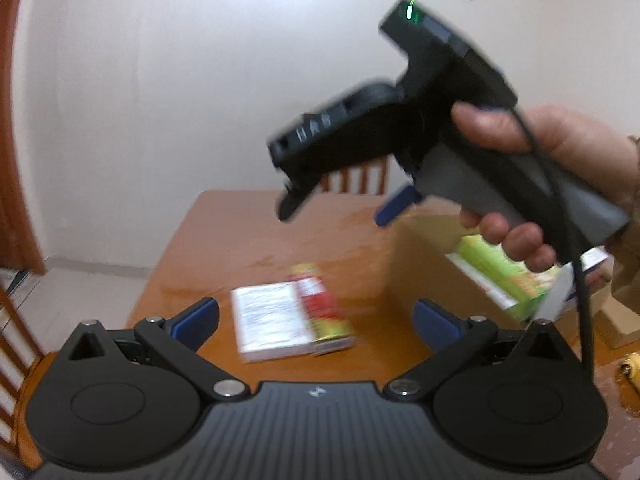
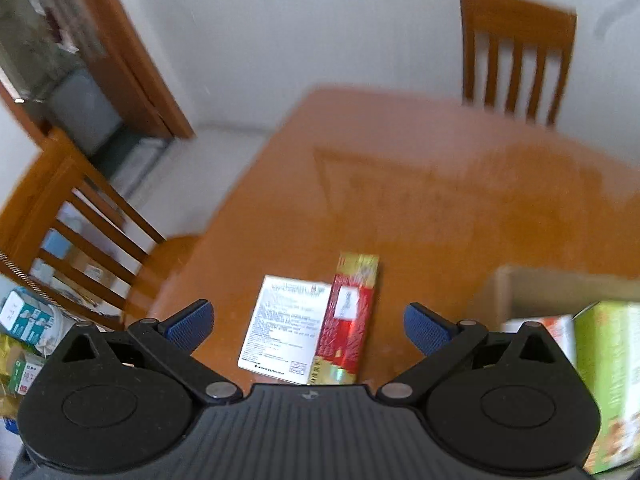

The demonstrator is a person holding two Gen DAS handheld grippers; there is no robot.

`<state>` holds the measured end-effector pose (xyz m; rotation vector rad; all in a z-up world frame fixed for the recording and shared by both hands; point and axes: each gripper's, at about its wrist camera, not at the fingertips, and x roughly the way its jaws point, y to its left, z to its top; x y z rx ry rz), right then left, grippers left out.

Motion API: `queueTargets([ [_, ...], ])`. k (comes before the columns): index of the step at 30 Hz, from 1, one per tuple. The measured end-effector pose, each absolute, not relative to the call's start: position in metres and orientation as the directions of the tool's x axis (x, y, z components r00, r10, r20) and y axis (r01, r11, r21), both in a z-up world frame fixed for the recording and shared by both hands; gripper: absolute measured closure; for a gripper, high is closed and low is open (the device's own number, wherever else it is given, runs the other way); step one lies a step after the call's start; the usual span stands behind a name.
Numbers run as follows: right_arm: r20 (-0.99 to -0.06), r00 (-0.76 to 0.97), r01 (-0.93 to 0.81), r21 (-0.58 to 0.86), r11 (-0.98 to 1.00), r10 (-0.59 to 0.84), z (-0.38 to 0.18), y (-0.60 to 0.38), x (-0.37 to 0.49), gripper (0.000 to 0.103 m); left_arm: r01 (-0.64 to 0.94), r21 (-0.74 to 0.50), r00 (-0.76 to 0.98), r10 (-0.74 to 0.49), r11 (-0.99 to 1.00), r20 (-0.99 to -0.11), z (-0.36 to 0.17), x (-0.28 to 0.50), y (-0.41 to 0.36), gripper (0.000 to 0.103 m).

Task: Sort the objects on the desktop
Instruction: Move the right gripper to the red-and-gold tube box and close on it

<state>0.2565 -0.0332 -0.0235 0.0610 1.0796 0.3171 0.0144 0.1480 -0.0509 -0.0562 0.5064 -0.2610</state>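
From the left wrist view, the left gripper hangs above the table with its blue fingers spread wide and nothing between them. A flat white and red box lies on the wood just ahead of the gap, a little nearer the left finger. Past the right finger stands a cardboard carton, and a green box leans inside it. Higher up, beyond the fingers, a hand holds the right gripper in the air over the table; it is blurred, and one blue finger points down toward the carton's rim. A chair shows behind it against the wall.

From the right wrist view, the right gripper has its fingers parted wide and empty. The box lies flat on the table directly between and just ahead of the fingertips, white face toward the left finger, red and gold strip toward the right. Outside the right finger sits the carton, with the green box upright at the frame's edge. One chair stands at the far side of the table, another off beyond the left finger.
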Motion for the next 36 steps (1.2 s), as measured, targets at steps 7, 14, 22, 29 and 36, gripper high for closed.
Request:
queueTargets([
  [7,-0.873,0.371,-0.21,0.254,0.944,0.318,-0.068,-0.009,0.297,0.0,0.165,-0.147,0.844,-0.217,0.975,-0.491,-0.055,0.025,0.189,0.0],
  [14,-0.91,0.392,-0.197,0.06,0.979,0.135,-0.092,0.017,0.323,0.0,0.133,-0.205,0.836,-0.221,0.97,-0.502,-0.061,0.043,0.194,0.0],
  [22,-0.933,0.36,-0.168,-0.043,0.985,0.021,-0.116,0.016,0.332,0.0,0.157,-0.221,0.824,-0.251,0.962,-0.507,-0.065,0.046,0.192,0.0],
  [29,-0.952,0.307,-0.155,-0.037,0.987,0.012,-0.113,0.008,0.307,0.0,0.183,-0.226,0.816,-0.276,0.957,-0.508,-0.067,0.049,0.189,0.0],
  [36,-0.93,0.365,-0.119,-0.007,0.993,0.037,-0.103,0.007,0.314,0.0,0.166,-0.202,0.827,-0.248,0.965,-0.505,-0.068,0.052,0.184,0.0],
])
